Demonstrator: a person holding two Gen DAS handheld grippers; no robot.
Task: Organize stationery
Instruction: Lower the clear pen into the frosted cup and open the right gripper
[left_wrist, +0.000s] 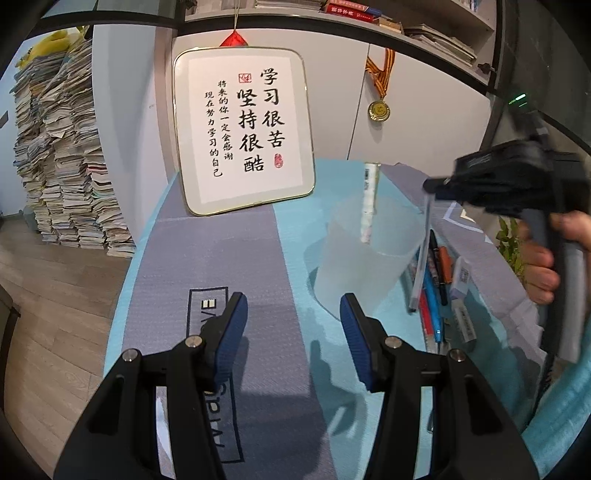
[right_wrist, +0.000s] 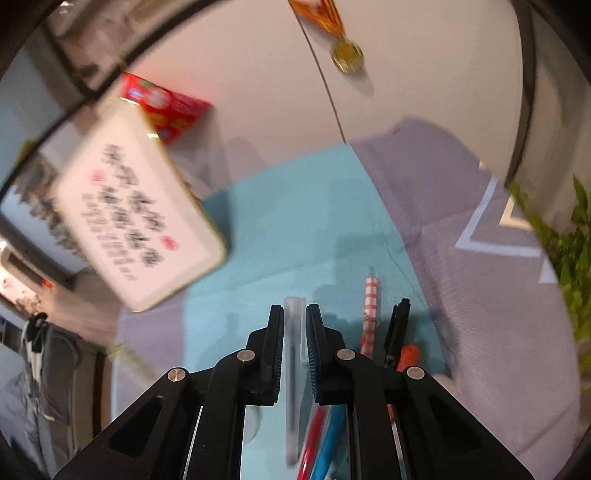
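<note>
1. Far left, beyond the table, a tall stack of papers (left_wrist: 62, 155) stands on the wooden floor.
2. Near centre, the left gripper (left_wrist: 293, 306) hovers over the grey-and-teal mat (left_wrist: 229, 258), jaws apart and empty.
3. Behind it a framed calligraphy plaque (left_wrist: 245, 129) leans on the wall.
4. Right of centre, a frosted cup (left_wrist: 365, 254) holds one patterned pen (left_wrist: 369, 199).
5. Right of the cup, loose pens (left_wrist: 430, 295) and an eraser (left_wrist: 460, 277) lie together.
6. Far right, the right gripper (right_wrist: 294, 310), held by a hand (left_wrist: 546, 258), is clamped on a clear pen (right_wrist: 293, 369) lifted off the mat.
</note>
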